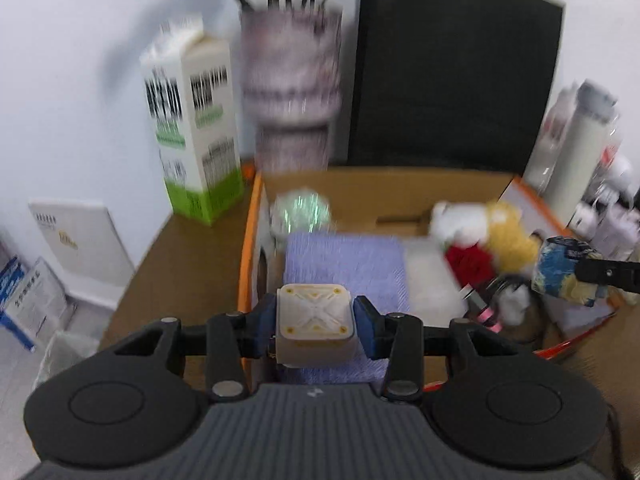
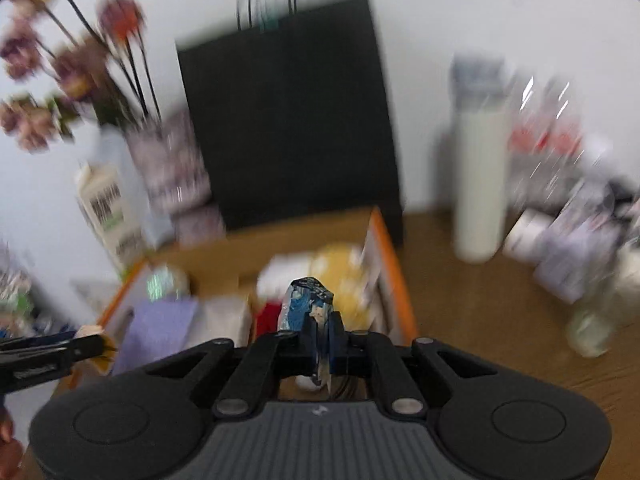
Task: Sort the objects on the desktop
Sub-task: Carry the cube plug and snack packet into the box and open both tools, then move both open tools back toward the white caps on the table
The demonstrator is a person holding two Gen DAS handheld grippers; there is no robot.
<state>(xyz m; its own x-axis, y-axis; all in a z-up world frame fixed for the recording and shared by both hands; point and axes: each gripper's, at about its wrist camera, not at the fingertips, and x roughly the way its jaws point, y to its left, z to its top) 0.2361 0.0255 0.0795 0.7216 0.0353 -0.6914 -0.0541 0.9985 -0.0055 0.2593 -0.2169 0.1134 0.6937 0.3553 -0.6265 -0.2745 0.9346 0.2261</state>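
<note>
Both loads hang above the open box (image 1: 256,216), the left gripper (image 1: 315,318) clamped on a cream cube (image 1: 314,314) and the right gripper (image 2: 322,338) pinched shut on a blue packet (image 2: 306,300), so next likely comes lowering and letting go

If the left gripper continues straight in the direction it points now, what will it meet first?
Probably the folded purple cloth inside the cardboard box. The left gripper, clamped on a cream square block, points down at it; blur leaves depth uncertain.
</note>
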